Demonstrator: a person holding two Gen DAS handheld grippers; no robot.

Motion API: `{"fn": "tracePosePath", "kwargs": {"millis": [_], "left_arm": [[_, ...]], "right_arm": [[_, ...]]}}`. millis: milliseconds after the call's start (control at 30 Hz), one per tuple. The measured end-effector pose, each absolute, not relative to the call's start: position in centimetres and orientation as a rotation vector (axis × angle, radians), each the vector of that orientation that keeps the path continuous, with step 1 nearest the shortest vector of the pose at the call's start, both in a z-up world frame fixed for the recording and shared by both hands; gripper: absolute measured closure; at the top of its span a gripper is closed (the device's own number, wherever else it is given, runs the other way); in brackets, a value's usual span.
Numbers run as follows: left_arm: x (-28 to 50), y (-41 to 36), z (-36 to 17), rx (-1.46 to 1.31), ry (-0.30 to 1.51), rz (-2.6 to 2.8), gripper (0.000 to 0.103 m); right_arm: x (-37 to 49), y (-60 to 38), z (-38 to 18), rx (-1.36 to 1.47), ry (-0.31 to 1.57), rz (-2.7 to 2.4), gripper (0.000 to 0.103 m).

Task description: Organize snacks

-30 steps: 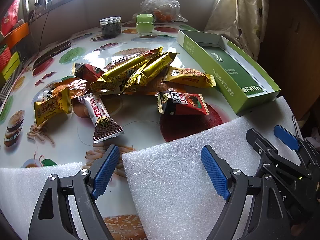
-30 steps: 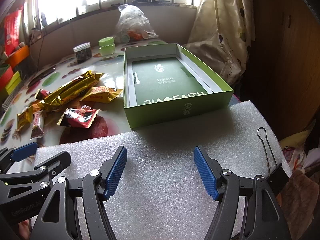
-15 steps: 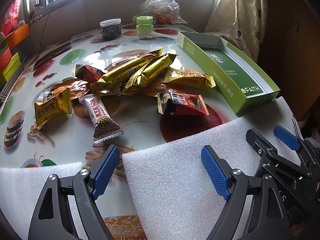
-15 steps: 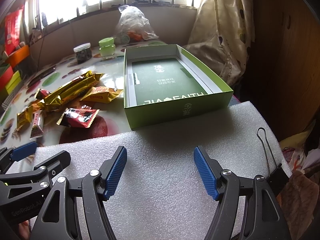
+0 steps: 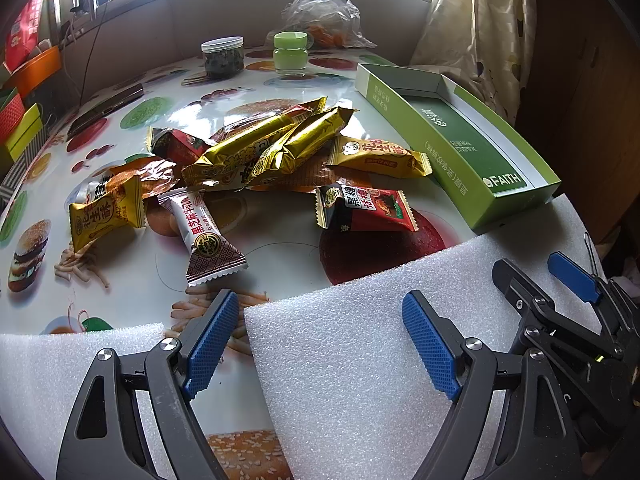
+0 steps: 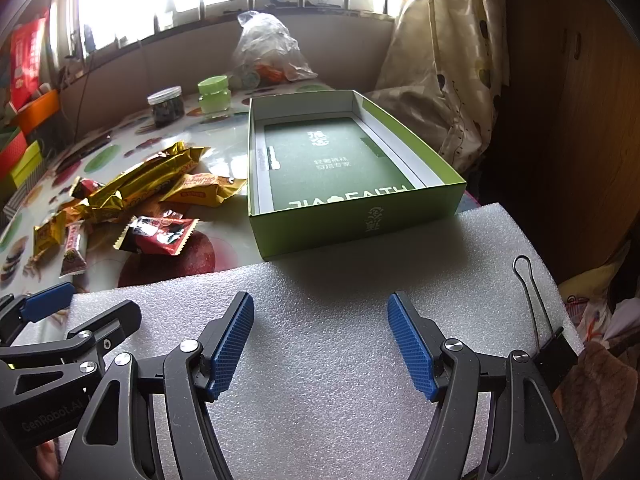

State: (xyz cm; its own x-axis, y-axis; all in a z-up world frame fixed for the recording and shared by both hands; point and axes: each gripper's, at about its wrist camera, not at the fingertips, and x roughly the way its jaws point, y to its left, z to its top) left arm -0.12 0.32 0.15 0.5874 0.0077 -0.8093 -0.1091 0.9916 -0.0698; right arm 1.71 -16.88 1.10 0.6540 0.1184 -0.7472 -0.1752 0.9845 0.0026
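Note:
A heap of wrapped snacks lies mid-table: two long gold bars [image 5: 280, 142], a yellow peanut-crisp packet [image 5: 378, 154], a red and black packet [image 5: 364, 210], a white and brown packet [image 5: 208, 236] and a yellow packet [image 5: 106, 216]. To their right sits an open green box [image 5: 476, 188], nothing in it [image 6: 340, 160]. My left gripper [image 5: 320, 332] is open over the white foam sheet [image 5: 360, 360], short of the snacks. My right gripper [image 6: 320, 336] is open over the same foam [image 6: 320, 380], in front of the box. The snack heap [image 6: 136, 192] lies to its left.
At the back stand a dark-filled jar [image 5: 223, 56], a green-lidded jar [image 5: 291, 50] and a clear plastic bag [image 5: 324, 12]. A phone [image 5: 106, 110] lies at the left. Coloured boxes [image 5: 20, 120] line the left edge. A binder clip [image 6: 554, 344] grips the foam's right edge; a curtain [image 6: 440, 72] hangs beyond.

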Motion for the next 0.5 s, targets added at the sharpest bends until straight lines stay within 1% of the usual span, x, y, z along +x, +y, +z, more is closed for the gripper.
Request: {"fn": "tracePosePath", "kwargs": {"millis": [500], "left_arm": [[-0.18,0.32,0.09,-0.116,0.939,0.068,0.019]], "right_arm": [[1.54,-16.88,1.21,-0.072,0.838,0.166,0.033]]}}
